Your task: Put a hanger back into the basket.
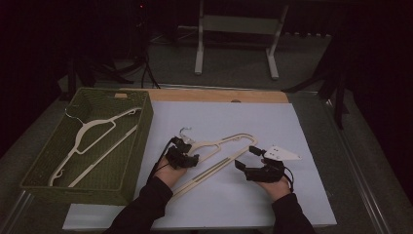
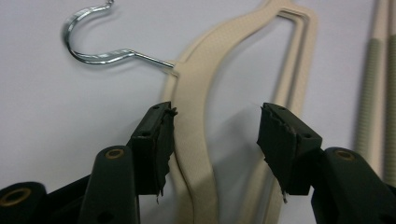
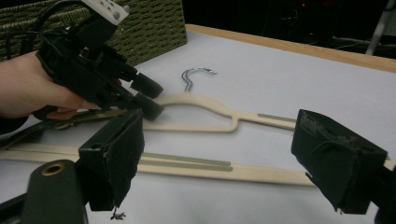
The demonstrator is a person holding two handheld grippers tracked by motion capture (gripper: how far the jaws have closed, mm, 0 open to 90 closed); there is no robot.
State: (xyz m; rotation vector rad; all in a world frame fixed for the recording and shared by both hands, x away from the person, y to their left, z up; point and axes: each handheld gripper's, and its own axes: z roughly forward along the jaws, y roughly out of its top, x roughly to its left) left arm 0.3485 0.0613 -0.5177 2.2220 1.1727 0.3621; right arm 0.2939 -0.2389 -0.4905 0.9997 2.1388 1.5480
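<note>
**Left gripper set astride the neck of the cream hanger**

Left gripper [image 2: 215, 135] is seen from its own camera with the black jaws parted, one on each side of the shoulder of the cream plastic clothes hanger with a silver metal hook [image 2: 196, 93]. One pad lies against the outer edge of the shoulder, while the other pad stands clear of it, so nothing is clamped yet. The hanger is laid flat on the pale grey table mat [image 1: 234, 200], roughly at its middle, with its hook turned toward the far edge.

The right gripper [image 3: 215, 154] is held low over the hanger's straight lower bar, its jaws spread wide and empty; the bar is seen crossing between and beyond them without being touched. In the high view the left gripper [image 1: 182, 157] is found just below the hook, and the right gripper [image 1: 253, 158] near the hanger's other end.

A second cream hanger [image 1: 92, 141] is laid inside the green woven basket [image 1: 131, 161], which stands just beside the mat on the left.
</note>
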